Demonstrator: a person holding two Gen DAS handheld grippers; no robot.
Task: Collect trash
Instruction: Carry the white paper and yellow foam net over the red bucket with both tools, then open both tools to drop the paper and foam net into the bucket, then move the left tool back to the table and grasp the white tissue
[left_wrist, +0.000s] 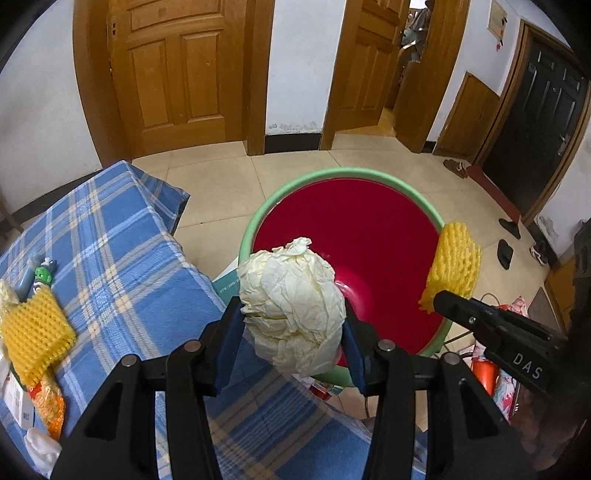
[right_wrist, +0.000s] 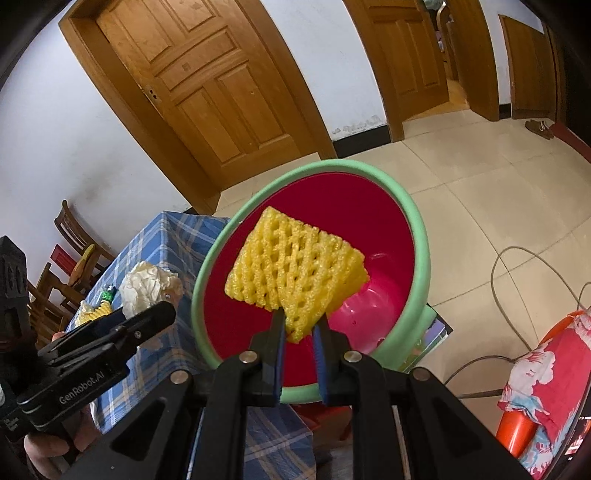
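Black fingers of the left hand-held gripper (left_wrist: 293, 317) were closed around a big crumpled paper ball (left_wrist: 293, 304). It hung just over the near edge of the bin (left_wrist: 255, 225), which was red inside with a green rim. The bin stood on the floor right beside the worktop (left_wrist: 110, 229) with its blue checked cloth.

On the other side, the right hand-held gripper (right_wrist: 300, 326) pinched one corner of a yellow foam net (right_wrist: 295, 269). The net stuck up above the open bin, and the bin looked empty inside.

More trash waited on the worktop: another yellow net (left_wrist: 35, 332), an orange wrapper (left_wrist: 48, 406) and a small green toy (left_wrist: 43, 273) near the far left edge. Whether the toy counted as trash, nobody could tell.

So both pieces seemed ready to drop, and the job looked barely begun.

A few things could go wrong. The paper ball was only partly over the bin, so if the left fingers opened too soon it might hit the green rim and roll off onto the floor. The net was very light and held by just a corner, so it could stick to a finger pad, or float sideways and miss. The two tools were also close together over the bin, and a quick move might bump one against the other.
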